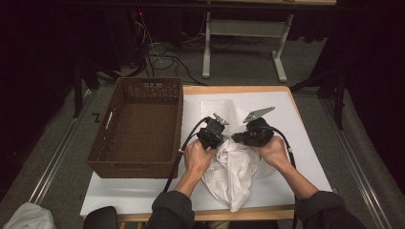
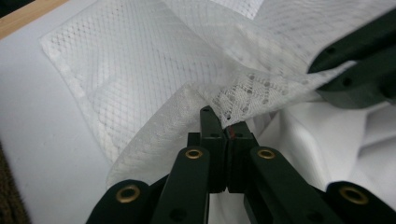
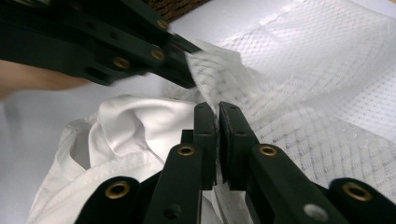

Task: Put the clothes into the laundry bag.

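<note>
High view puts both grippers at the centre of the frame, side by side over a white worktop (image 1: pixel 143 191): the left gripper (image 1: pixel 213 131) and the right gripper (image 1: pixel 248 134) meet above a crumpled white garment (image 1: pixel 234 176), with a white mesh bag (image 1: pixel 217 107) spread flat just behind them. A brown woven basket (image 1: pixel 138 124) stands at the left of the frame, well apart from the work.

Left gripper view shows its fingers (image 2: pixel 212 126) closed on the mesh bag's edge (image 2: pixel 243 100), the netting bunched into the pinch at frame centre. Right gripper view shows the same on its side: fingers (image 3: pixel 205 126) shut on a fold of the mesh (image 3: pixel 219 79), with the left gripper's tips biting the same edge just above, in the upper left.

Both pinches sit close together on one rim of the bag, and the garment (image 3: pixel 126 121) lies below and toward the person from that rim. I judge the coming move turns on this: the rim must be spread apart sideways so the mouth opens toward the garment. Neither hand is clearly nearer.
</note>
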{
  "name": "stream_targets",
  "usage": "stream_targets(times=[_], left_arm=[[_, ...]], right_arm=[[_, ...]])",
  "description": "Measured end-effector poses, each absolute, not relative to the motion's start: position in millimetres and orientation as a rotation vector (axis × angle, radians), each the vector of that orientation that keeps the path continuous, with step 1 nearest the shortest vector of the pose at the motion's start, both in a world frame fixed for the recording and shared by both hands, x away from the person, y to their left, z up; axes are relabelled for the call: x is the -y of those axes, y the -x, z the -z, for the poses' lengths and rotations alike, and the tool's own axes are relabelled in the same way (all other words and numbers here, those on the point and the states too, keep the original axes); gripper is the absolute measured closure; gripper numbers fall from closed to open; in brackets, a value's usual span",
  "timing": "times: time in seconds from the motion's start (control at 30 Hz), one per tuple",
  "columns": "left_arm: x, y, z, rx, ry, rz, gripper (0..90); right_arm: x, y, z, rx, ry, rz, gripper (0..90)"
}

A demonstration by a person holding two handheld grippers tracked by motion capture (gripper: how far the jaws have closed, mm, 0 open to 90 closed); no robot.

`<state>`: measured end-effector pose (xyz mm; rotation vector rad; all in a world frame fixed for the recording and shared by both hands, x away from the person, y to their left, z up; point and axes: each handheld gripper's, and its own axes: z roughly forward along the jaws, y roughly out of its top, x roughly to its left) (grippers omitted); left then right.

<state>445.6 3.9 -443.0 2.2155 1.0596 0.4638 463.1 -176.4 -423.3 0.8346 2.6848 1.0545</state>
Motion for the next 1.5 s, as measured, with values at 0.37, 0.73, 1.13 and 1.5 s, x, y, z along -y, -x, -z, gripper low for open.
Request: stream_targets(times=[0.37,0.73,1.13,1.5], left_arm=[[-6,-443,444,-1.049,-2.246,-0.373,89.2],[-2,-458,453,-1.092,-2.24,-0.324,89.2],[-3,-455,447,-1.08,-2.241,-0.33,89.2],[-1,-444,438,-1.03,-2.224,-0.316,89.2]], right_arm=[[186,-459,424,-2.649,-0.852,-1.03,72.0],[206,-428,403,-2.59,-0.795,-0.995,67.1],[204,-408,421,-2.691,-0.744,-0.874,56.9],[187,-414,451,-2.694,-0.746,-0.735,53.4]])
